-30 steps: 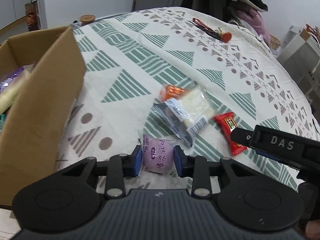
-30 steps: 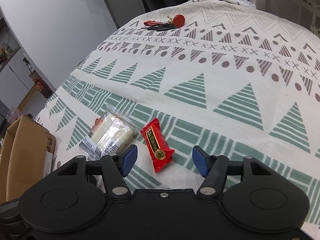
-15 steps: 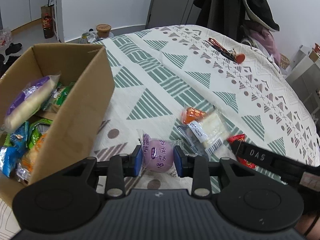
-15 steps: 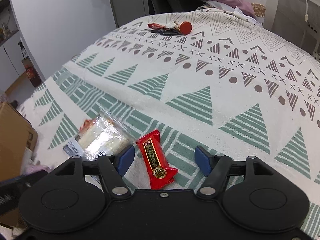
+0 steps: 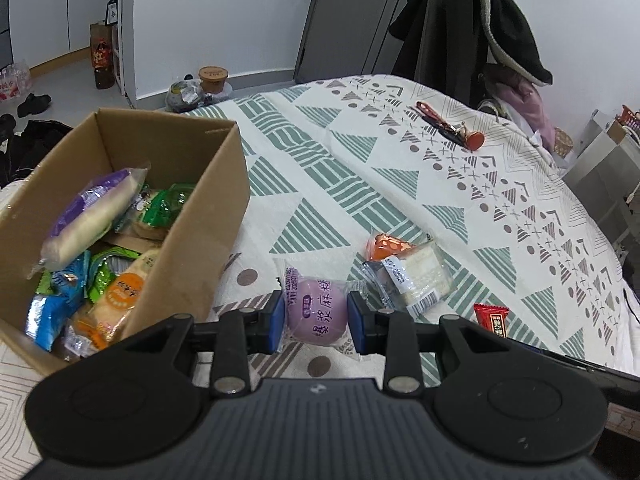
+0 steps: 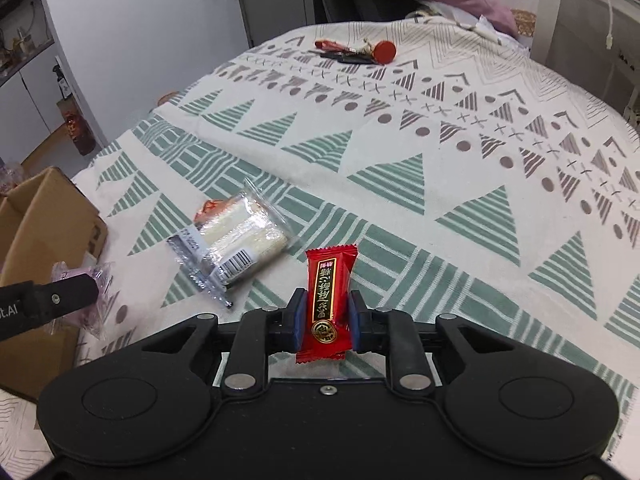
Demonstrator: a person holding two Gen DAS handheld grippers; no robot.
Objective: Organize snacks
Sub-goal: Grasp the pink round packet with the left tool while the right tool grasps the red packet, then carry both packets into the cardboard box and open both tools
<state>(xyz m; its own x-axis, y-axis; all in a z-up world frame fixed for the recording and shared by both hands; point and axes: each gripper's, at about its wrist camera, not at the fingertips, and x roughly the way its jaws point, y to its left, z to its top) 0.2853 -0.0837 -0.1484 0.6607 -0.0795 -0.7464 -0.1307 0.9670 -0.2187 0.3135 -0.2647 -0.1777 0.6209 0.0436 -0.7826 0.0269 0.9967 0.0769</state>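
Snacks fill the cardboard box (image 5: 192, 216) at left, where the left gripper (image 5: 314, 322), lifted clear of the patterned cloth (image 5: 400, 184) within the last second, clamps a purple round snack (image 5: 316, 312) just beside the box wall. A clear-wrapped cake (image 6: 240, 236) lies between. At right, the right gripper (image 6: 326, 320), open moments ago, now pinches the red candy packet (image 6: 328, 296); both pieces look ready for boxing.

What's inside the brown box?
The cardboard box holds snack packets: a long purple-and-white one on top, with green, blue and orange packets. Whatever lies underneath them is covered.
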